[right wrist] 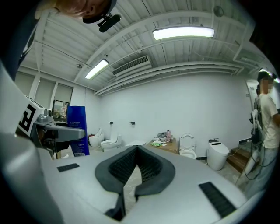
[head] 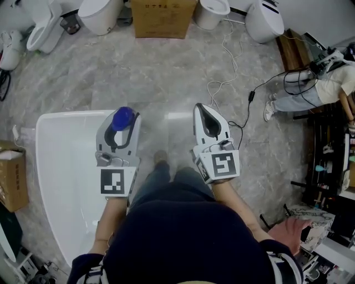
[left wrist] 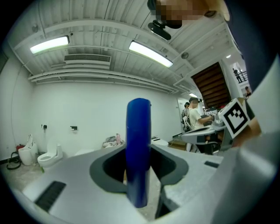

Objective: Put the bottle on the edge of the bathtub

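A blue bottle [head: 122,117] stands upright between the jaws of my left gripper [head: 124,127], which is shut on it. It hangs over the far right corner of the white bathtub [head: 61,119], by the rim. In the left gripper view the bottle [left wrist: 138,131] fills the gap of the left gripper [left wrist: 144,153]. My right gripper [head: 202,110] is held level beside it over the floor, shut, with nothing in it. Its jaws meet in the right gripper view [right wrist: 136,148], where the bottle [right wrist: 77,131] shows at the left.
Several toilets [head: 100,14] and a cardboard box [head: 164,18] line the far side of the marble floor. Cables [head: 233,61] run across the floor to a person [head: 327,89] at the right. Another box [head: 12,176] sits left of the tub.
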Demonstrator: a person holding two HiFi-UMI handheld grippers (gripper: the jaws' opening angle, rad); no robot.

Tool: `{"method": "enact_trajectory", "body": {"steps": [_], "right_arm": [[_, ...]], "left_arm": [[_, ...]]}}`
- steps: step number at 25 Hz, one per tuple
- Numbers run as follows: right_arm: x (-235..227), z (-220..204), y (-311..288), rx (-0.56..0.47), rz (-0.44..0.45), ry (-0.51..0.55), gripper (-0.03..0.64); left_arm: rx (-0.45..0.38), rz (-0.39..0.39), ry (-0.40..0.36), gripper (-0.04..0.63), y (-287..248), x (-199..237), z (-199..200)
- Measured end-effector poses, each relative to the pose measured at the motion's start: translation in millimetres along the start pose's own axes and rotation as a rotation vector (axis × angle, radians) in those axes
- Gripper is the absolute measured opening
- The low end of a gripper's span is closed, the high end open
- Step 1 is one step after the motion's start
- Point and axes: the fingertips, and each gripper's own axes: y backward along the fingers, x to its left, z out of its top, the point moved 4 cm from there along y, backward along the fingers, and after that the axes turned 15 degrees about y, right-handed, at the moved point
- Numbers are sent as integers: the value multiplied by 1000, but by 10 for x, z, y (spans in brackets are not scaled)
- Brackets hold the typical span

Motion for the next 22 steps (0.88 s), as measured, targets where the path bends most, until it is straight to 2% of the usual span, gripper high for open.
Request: {"method": "enact_trajectory", "body": {"steps": [6, 13, 18, 22], "right_arm": [[-76, 8, -196, -14, 53, 5, 15], [-98, 119, -453, -73, 199, 26, 15], [56, 210, -671, -121, 325, 41, 15], [339, 291, -838, -159, 459, 48, 15]], "left_arm": [[5, 39, 3, 152, -140, 33, -8], [-29, 154, 15, 152, -129, -21, 68], [-74, 260, 15, 152, 5, 93, 96], [-92, 407, 17, 152, 290, 230, 98]]}}
